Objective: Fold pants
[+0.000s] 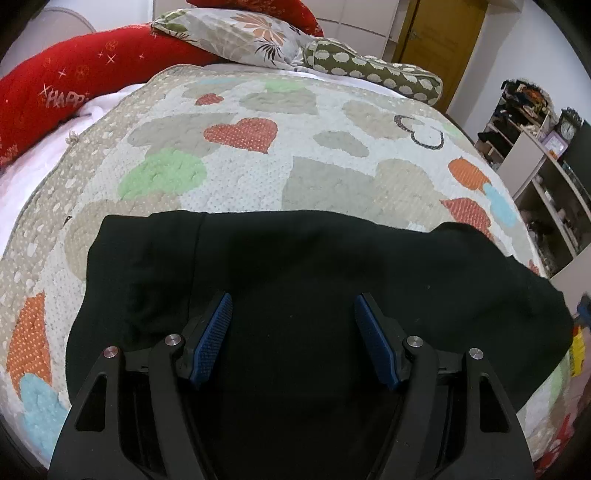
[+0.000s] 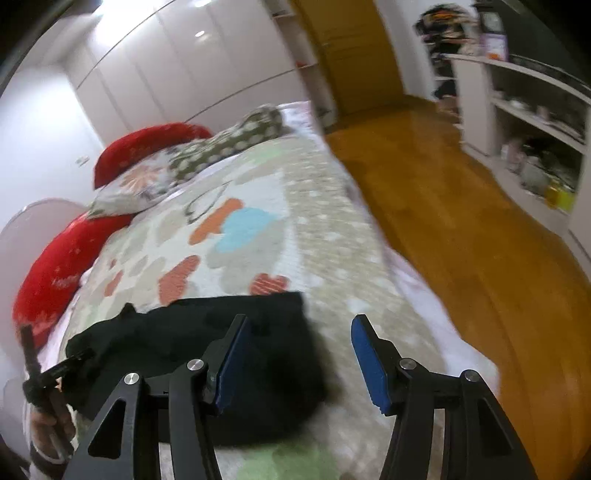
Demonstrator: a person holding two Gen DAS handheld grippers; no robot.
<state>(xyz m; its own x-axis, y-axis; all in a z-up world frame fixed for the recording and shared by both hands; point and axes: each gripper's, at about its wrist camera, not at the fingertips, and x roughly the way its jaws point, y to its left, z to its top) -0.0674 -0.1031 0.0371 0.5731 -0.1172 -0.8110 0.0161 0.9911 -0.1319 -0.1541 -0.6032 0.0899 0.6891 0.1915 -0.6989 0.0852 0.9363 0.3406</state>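
Black pants (image 1: 295,266) lie flat on the heart-patterned quilt (image 1: 240,166), folded into a wide dark band across the bed. My left gripper (image 1: 293,302) is open and empty, hovering over the middle of the pants. In the right wrist view the pants (image 2: 207,343) show as a folded black pile. My right gripper (image 2: 301,325) is open and empty above the pants' right end, with its left finger over the cloth and its right finger over the quilt (image 2: 314,221). This view is motion-blurred. The left hand-held gripper (image 2: 48,373) shows at the lower left.
Red pillows (image 1: 55,85), a floral pillow (image 1: 236,33) and a spotted olive pillow (image 1: 376,70) lie at the head of the bed. White shelves (image 2: 524,122) and a wooden floor (image 2: 461,221) are to the right of the bed. A wooden door (image 1: 439,40) stands behind.
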